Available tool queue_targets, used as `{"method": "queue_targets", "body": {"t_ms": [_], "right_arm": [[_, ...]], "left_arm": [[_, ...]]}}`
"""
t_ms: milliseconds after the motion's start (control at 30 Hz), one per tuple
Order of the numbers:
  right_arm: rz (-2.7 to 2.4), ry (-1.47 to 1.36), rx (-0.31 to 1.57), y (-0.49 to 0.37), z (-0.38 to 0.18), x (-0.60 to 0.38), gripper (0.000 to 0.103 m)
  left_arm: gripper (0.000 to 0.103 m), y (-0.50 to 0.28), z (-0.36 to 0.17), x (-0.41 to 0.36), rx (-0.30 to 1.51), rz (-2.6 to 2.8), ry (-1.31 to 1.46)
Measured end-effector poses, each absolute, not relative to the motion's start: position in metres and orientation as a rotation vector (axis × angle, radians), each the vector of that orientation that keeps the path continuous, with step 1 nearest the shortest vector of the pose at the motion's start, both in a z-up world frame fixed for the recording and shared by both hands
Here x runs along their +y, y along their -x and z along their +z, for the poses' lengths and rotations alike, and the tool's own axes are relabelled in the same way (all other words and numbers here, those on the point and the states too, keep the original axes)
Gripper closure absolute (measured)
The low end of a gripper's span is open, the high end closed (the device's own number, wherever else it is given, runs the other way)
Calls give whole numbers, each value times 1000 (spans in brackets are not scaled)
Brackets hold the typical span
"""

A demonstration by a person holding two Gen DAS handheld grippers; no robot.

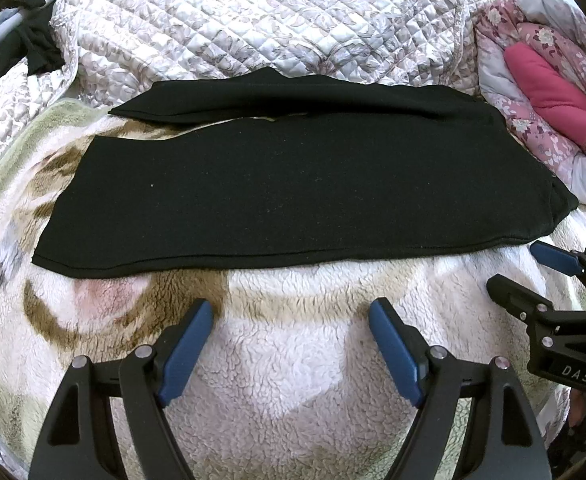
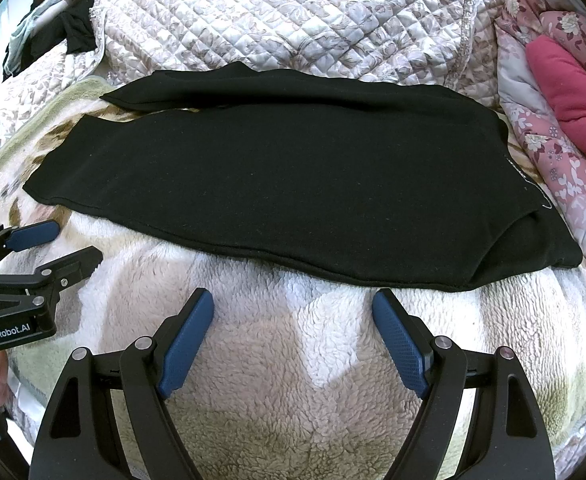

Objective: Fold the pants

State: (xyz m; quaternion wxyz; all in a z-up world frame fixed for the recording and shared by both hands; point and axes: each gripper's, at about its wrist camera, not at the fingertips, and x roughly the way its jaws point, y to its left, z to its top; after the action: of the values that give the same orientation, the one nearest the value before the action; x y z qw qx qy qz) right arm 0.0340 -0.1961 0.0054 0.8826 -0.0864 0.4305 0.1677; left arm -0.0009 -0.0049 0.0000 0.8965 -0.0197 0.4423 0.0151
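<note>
Black pants (image 1: 277,196) lie flat across a fleece blanket, legs pointing left, waist at the right. The far leg overlaps the near one along the top. The pants also show in the right wrist view (image 2: 293,184). My left gripper (image 1: 291,308) is open and empty, just short of the pants' near edge. My right gripper (image 2: 293,300) is open and empty, also near that edge, closer to the waist. Each gripper shows in the other's view: the right one (image 1: 529,268) at the right, the left one (image 2: 69,240) at the left.
A white and brown fleece blanket (image 1: 293,360) covers the bed under the pants. A quilted floral cover (image 1: 253,20) lies behind. A pink floral duvet with a magenta lining (image 1: 553,92) sits at the right. Dark clothes (image 2: 73,28) lie at the far left.
</note>
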Motion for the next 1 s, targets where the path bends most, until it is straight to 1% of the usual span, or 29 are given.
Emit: {"method": "queue_targets", "body": {"t_ms": [1000], "right_arm": [[352,182,894,-34,5,-196,21]], "left_arm": [[20,2,0,-5,912,33,33]]}}
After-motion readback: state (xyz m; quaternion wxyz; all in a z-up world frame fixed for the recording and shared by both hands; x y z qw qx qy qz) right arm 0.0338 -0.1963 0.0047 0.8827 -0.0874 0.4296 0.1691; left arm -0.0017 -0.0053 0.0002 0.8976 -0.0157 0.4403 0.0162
